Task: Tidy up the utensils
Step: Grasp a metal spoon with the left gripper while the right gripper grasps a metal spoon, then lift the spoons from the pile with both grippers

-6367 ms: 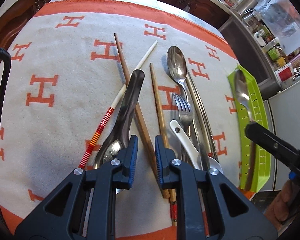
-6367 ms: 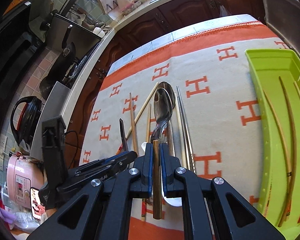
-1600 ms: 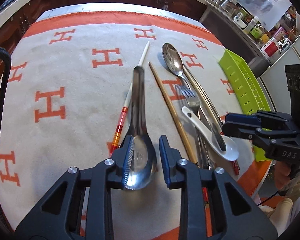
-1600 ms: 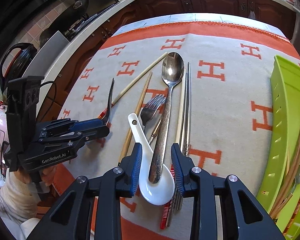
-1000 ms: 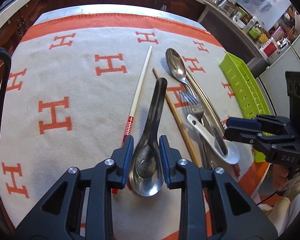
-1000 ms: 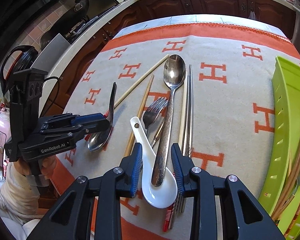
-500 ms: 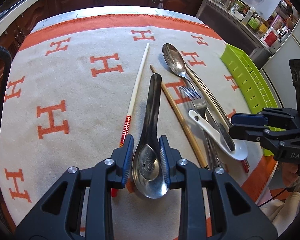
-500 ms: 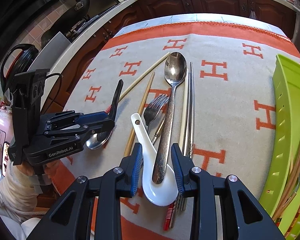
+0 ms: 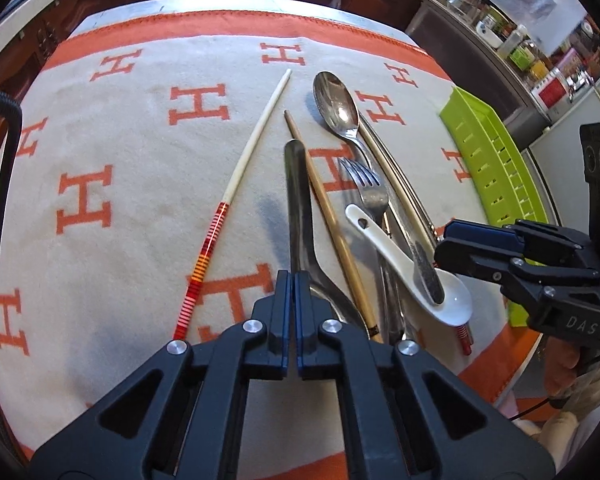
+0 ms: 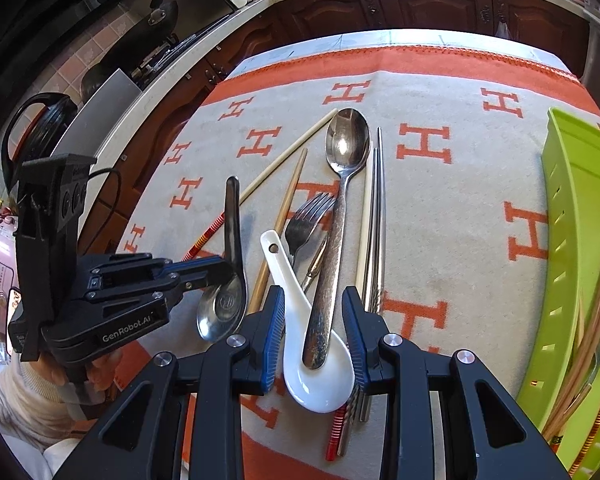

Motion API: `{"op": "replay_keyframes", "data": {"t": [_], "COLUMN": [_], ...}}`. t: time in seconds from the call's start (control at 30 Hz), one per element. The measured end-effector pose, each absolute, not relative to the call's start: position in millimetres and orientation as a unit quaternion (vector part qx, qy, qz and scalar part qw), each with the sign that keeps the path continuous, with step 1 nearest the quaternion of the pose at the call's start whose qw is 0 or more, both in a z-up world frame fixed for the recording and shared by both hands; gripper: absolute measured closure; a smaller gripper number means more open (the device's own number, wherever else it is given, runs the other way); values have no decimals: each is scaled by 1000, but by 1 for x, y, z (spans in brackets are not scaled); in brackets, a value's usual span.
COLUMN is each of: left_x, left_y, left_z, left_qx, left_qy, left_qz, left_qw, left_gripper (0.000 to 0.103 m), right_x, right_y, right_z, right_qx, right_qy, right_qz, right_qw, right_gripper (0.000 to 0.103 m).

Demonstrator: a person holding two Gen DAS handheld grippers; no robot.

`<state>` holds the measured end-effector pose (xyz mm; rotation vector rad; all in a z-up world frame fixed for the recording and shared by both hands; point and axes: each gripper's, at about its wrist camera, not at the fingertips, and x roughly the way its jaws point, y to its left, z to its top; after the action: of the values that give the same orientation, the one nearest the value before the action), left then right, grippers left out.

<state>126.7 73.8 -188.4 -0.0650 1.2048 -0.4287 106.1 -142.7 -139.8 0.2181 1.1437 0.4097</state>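
A dark metal spoon [image 9: 298, 200] stands tilted, its handle off the orange-and-cream cloth [image 9: 132, 184]. My left gripper [image 9: 291, 300] is shut on the edge of that spoon near the bowl; the right wrist view shows the left gripper [image 10: 220, 268] pinching the dark spoon [image 10: 232, 220]. My right gripper [image 10: 314, 332] is open and hovers astride the bowl of a white ceramic spoon [image 10: 296, 292]. The handle end of a large silver spoon [image 10: 346, 140] rests in that bowl. A fork [image 10: 306, 220] lies beside them.
A red-striped white chopstick [image 9: 252, 148], a wooden chopstick [image 9: 328, 216] and metal chopsticks [image 10: 376, 208] lie on the cloth. A green tray [image 10: 572, 208] at the right holds chopsticks and a spoon. Counters with kitchen items surround the table.
The left jaws, which stood around the dark spoon's bowl, have closed tight on its edge, and the handle now tilts up. The right gripper has stayed in place.
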Motion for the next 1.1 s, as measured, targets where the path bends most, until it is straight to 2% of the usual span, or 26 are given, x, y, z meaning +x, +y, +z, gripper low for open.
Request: {"op": "replay_keyframes", "data": {"t": [0.17,0.33,0.57,0.73,0.93,1.1], "left_x": [121,111,103,103,105,103], "left_y": [83,89,96,97,95,95], "left_z": [-181,-173,-161,-162,-161,-160], "left_qx": [-56,-72,-87,-96,-101,-104], "left_qy": [565,566,559,563,561,562], "left_qz": [-189,-195,-204,-206,-208,-207], "left_qw": [801,797,799,794,795,794], "left_gripper": [103,103,103,103,103,103], "right_x": [116,135,162,168,153,147], "right_y": [-149,-151,-151,-155,-140,-123], "right_z": [-139,-151,-172,-181,-162,-158], "right_qx": [120,147,177,195,120,74], "right_qy": [533,543,563,564,532,531], "right_qz": [192,202,200,205,180,175], "right_qw": [815,802,782,776,819,826], "right_gripper": [74,83,86,94,101,101]}}
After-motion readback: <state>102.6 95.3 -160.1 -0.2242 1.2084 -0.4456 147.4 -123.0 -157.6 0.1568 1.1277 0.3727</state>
